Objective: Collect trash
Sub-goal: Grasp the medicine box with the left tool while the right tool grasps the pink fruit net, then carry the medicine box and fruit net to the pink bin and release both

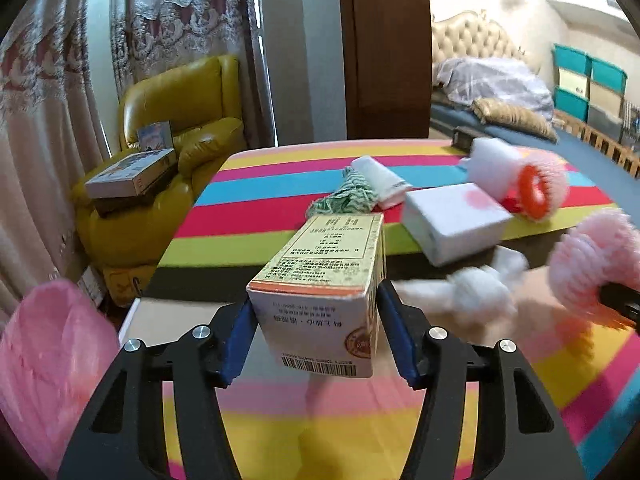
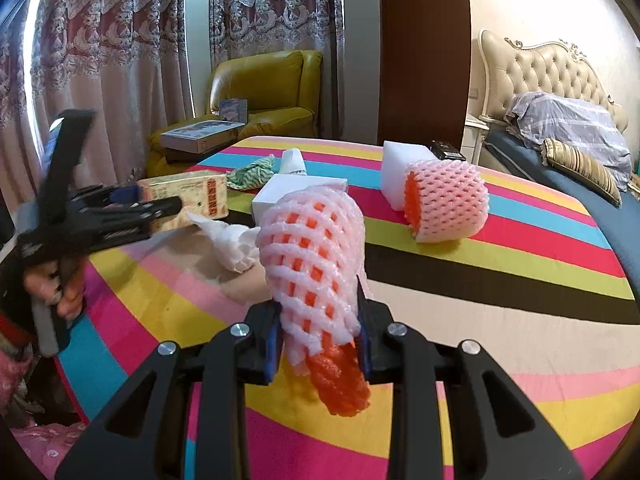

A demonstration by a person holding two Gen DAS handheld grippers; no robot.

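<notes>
Above the striped tablecloth, the left gripper is clamped on a yellow medicine box — held in the air. Further right, the right gripper squeezes a pink foam net sleeve with orange inside.

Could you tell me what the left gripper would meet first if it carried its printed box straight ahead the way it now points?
Probably the green-and-white crumpled wrapper, lying just beyond the printed box that the left gripper holds. Depth is unclear; it might pass over it.
</notes>
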